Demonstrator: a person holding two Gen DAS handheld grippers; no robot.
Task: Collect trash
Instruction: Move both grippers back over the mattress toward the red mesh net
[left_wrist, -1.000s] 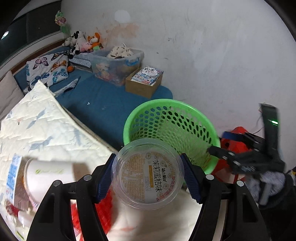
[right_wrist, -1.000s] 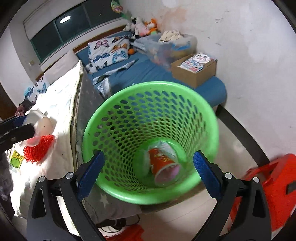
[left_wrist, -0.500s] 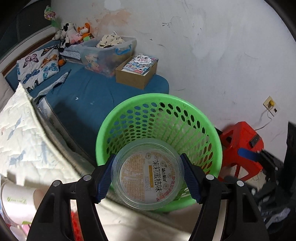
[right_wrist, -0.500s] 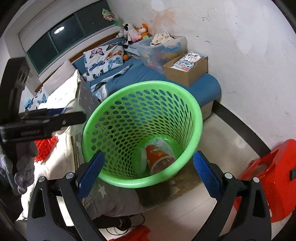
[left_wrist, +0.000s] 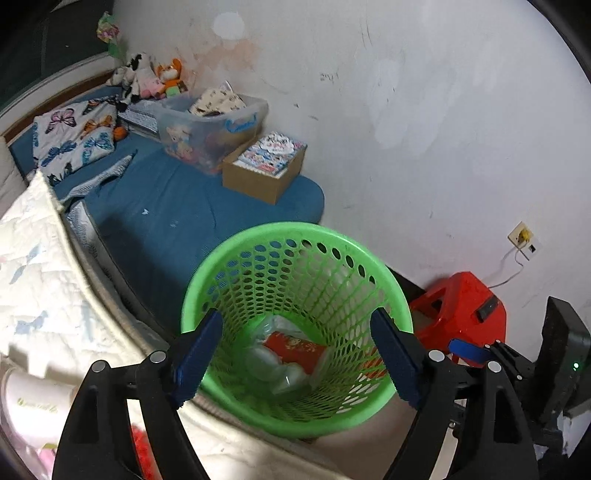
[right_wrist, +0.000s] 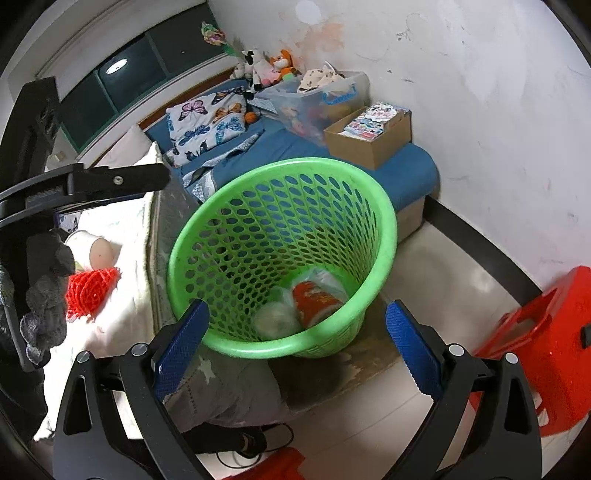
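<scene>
In the left wrist view, the left gripper (left_wrist: 295, 354) hangs above the green basket (left_wrist: 207, 280); its jaws have just been opening and now stand apart with nothing between them. Blurred trash lies at the basket's bottom, a red cup (left_wrist: 295, 349) among it. The right gripper's tip (left_wrist: 467, 350) shows beside a red stool (left_wrist: 465, 299).

The right wrist view shows the right gripper (right_wrist: 297, 345) spread wide and empty, and, unseen before, a red mesh scrap (right_wrist: 90, 291) and a white cup (right_wrist: 96, 251) on the bed.

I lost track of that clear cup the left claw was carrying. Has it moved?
Yes. The left claw has just opened and holds nothing now; the cup has dropped into the green basket, beside the red cup.
</scene>
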